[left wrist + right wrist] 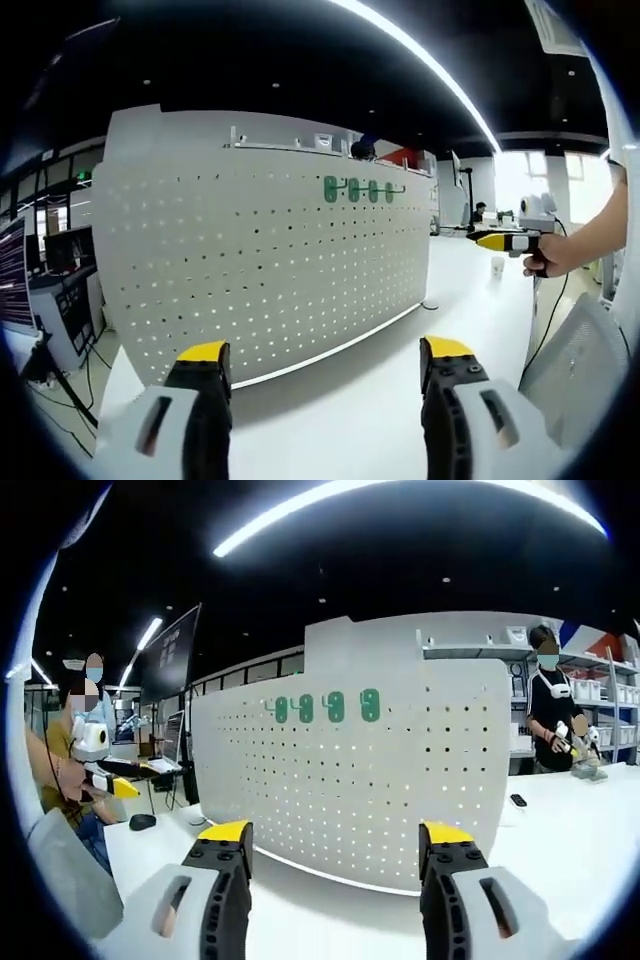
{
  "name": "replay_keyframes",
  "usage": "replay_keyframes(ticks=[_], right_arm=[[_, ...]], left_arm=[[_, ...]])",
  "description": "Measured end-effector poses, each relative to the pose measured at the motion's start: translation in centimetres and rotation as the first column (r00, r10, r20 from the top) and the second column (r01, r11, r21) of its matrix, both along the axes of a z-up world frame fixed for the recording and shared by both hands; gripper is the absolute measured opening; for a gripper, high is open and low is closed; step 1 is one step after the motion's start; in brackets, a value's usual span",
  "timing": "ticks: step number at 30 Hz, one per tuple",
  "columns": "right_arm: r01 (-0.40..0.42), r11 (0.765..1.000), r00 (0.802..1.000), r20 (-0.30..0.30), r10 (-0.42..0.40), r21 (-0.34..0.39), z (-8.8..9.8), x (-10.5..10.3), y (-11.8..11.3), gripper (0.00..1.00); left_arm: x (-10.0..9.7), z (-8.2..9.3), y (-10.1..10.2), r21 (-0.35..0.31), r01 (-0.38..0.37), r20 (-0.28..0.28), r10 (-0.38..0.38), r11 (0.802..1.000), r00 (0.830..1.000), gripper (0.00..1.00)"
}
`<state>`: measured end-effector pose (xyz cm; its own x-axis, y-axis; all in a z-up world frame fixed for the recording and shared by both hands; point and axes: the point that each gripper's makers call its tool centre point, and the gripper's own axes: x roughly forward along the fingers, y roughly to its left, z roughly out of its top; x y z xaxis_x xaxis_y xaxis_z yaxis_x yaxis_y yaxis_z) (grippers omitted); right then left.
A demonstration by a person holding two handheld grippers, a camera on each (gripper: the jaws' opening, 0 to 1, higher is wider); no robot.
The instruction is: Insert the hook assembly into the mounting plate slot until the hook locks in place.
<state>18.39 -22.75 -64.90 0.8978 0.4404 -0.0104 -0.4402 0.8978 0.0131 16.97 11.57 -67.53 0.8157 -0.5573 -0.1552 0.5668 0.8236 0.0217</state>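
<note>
Left gripper view: low over the white worktop [470,290], facing the pegboard [260,270] obliquely, panel receding toward frame right. Right gripper view: near worktop level, facing the pegboard [350,790] more squarely, somewhat nearer. Shared: the pegboard with its green hooks [362,190] [325,706], upper centre.

The green hooks [362,189] on the pegboard [270,270] are too small to make out how they sit in the holes. Both views crop each hand-held gripper at the bottom edge. The pegboard hides whatever's behind it, and its foot blocks part of the desk [590,830].
</note>
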Motion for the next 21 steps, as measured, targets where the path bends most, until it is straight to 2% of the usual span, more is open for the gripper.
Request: replay_keyframes(ticks=[7,21], right_arm=[[0.003,1.000,1.000,-0.018,-0.003,0.006,-1.0,-1.3,-0.2,0.67],[0.017,1.000,0.999,-0.039,-0.016,0.024,-2.1,-3.3,-0.5,0.71]], left_arm=[[-1.0,-0.9,1.5,-0.008,-0.034,-0.012,0.034,0.999,0.999,0.83],[-2.2,-1.2,2.6,-0.001,-0.062,-0.012,0.062,0.998,0.998,0.88]])
